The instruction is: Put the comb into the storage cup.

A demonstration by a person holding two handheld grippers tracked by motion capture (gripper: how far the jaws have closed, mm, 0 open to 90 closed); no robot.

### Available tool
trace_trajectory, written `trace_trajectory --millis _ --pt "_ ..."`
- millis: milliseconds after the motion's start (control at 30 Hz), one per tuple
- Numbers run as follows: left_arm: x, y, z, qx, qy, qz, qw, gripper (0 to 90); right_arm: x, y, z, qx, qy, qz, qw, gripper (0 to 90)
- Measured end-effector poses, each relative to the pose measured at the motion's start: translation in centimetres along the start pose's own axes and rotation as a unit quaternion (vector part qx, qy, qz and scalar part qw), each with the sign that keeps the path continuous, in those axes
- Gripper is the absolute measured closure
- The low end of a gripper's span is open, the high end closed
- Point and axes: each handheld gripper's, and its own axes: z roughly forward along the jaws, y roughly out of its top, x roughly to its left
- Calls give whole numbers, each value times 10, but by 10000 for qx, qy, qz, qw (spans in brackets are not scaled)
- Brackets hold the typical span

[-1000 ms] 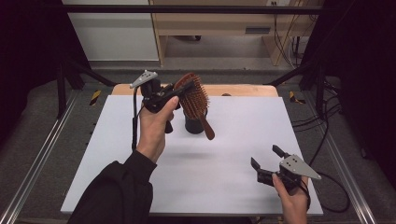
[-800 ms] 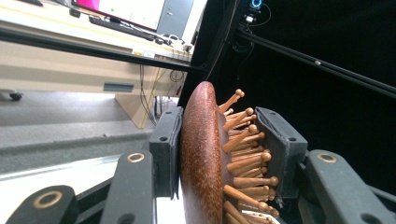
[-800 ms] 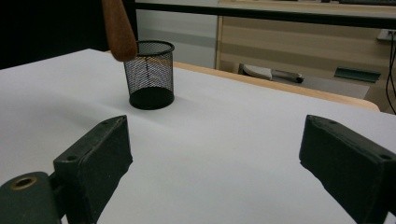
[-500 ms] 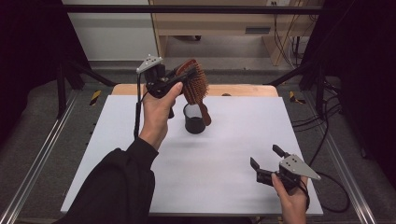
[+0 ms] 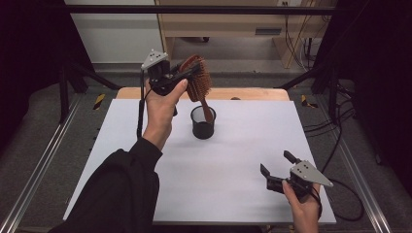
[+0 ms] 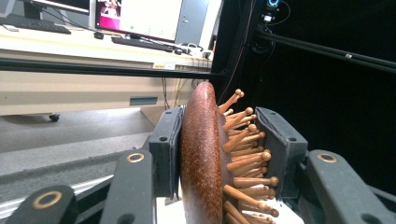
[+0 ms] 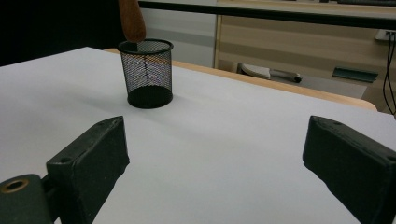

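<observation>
Left gripper [image 5: 187, 77] pinches our brush [image 5: 198, 82] by its head, the handle tip hanging just above the cup's [image 5: 202, 123] rim. Our right gripper [image 5: 277, 170], jaws spread and empty, hovers well in front of the cup.

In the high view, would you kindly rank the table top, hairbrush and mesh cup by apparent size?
1. Table top, by far the largest.
2. Hairbrush, held up nearer the camera, so its lead is unsure.
3. Mesh cup.
</observation>
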Motion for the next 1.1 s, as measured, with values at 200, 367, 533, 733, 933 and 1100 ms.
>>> trace_trajectory --millis 200,367,533,733,933,1100 --pt "7 -1 2 -62 75 -82 9999 540 -1 0 0 15 -14 49 10000 64" --pt "11 -2 3 -100 98 -141 9998 539 0 0 0 27 -10 54 10000 64" --pt "15 -3 6 -110 118 -104 9998 539 -1 -1 0 33 -7 63 10000 64" --pt "16 -7 10 -72 168 -38 9998 538 -1 -1 1 39 1 57 10000 64" --pt "19 -14 16 -23 177 -25 9998 538 -1 -1 1 50 6 63 10000 64" --pt "24 -21 21 -16 164 -72 9998 538 -1 -1 1 53 8 56 10000 64"
